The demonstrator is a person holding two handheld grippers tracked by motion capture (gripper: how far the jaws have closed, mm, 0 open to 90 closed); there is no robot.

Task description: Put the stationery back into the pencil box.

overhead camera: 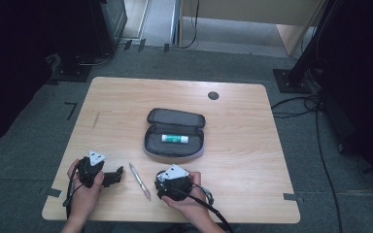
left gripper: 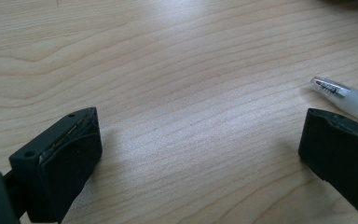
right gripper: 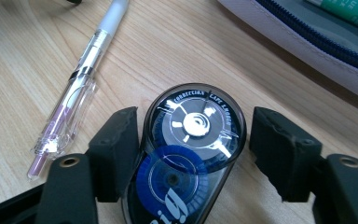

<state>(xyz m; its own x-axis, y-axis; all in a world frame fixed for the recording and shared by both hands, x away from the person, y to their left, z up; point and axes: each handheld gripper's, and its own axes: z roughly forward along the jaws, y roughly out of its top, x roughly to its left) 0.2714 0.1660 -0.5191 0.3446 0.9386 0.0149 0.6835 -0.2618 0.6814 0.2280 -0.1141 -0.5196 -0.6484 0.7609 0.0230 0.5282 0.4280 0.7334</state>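
From the high view, found a pencil case point(overhead camera: 148, 145) lying open at the middle of the counter point(overhead camera: 243, 160) with a glue stick point(overhead camera: 175, 139) inside, a pen point(overhead camera: 140, 181) lying near the front edge between the two hands, the left tool point(overhead camera: 114, 175) just left of the pen and the right tool point(overhead camera: 172, 180) just right of it, low over the wood. From the left gripper view, saw the left tool point(left gripper: 200, 149) gaping wide over bare wood, holding nothing, with the tip of the pen point(left gripper: 345, 93) just beyond its right-hand jaw. From the right gripper view, saw the right tool point(right gripper: 191, 154) spread apart around a correction tape point(right gripper: 191, 140) lying flat on the counter, one jaw at or nearly at its side, the other a little clear, nothing clamped yet; beside it the pen point(right gripper: 79, 88), ahead the case point(right gripper: 307, 42) and glue stick point(right gripper: 349, 9). Judged the step to be gripping the tape. Called for centring first so both jaws met the flat sides together, closing gently on the wide body rather than the rounded end, keeping low, and leaving the pen unbumped.
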